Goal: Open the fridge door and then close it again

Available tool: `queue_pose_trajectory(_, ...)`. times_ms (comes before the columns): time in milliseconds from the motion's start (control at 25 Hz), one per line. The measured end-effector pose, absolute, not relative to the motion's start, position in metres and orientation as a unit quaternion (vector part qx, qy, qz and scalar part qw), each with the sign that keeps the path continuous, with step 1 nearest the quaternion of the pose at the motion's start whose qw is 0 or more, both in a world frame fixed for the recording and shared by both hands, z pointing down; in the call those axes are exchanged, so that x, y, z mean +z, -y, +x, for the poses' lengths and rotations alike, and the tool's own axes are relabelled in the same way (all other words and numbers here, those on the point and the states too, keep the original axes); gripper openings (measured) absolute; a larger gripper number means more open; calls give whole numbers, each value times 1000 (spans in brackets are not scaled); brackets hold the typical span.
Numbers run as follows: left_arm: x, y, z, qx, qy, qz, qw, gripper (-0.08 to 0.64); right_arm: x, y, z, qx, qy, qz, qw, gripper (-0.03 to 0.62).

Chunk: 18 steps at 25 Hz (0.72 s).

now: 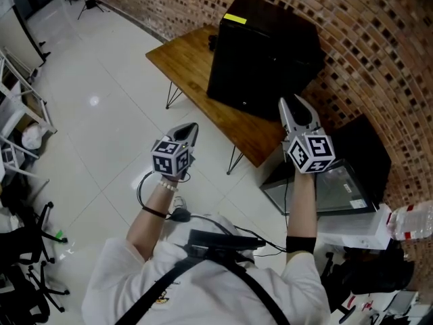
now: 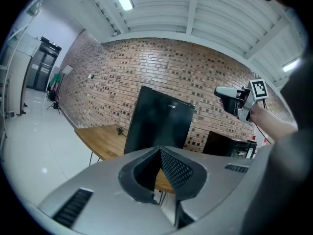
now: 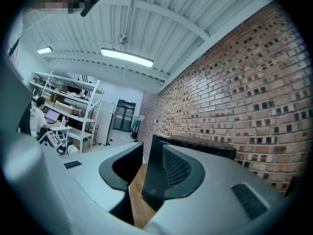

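A black mini fridge (image 1: 260,53) stands on a wooden table (image 1: 179,59) against the brick wall, and its door looks closed. My right gripper (image 1: 296,103) is at the fridge's near right corner. In the right gripper view, that gripper (image 3: 146,155) is open, with the fridge's dark front edge (image 3: 150,175) standing between the jaws and a gap showing beside it. My left gripper (image 1: 191,128) hangs over the floor in front of the table, well short of the fridge (image 2: 156,121). The left gripper (image 2: 160,152) is shut with nothing in it.
A black appliance with a glass door (image 1: 338,181) sits low to the right of the table. A water bottle (image 1: 413,222) lies at the far right. White shelving (image 1: 20,114) stands at the left. A person (image 3: 36,111) sits at a desk far behind.
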<state>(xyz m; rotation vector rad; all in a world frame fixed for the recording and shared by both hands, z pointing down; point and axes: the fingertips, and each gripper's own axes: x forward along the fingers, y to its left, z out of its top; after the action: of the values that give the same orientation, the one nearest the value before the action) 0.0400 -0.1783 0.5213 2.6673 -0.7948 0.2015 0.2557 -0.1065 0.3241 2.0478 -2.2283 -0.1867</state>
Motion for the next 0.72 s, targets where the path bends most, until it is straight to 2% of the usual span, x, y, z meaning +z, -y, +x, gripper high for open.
queue_pose_trajectory(120,522,188,38,72,280,941,178,0,328,146,256,-63,743,660,97,172)
queue_pose_trajectory(720,525,254,29,76,261,947,172,0,334,330,254,-53,750,619,228,172)
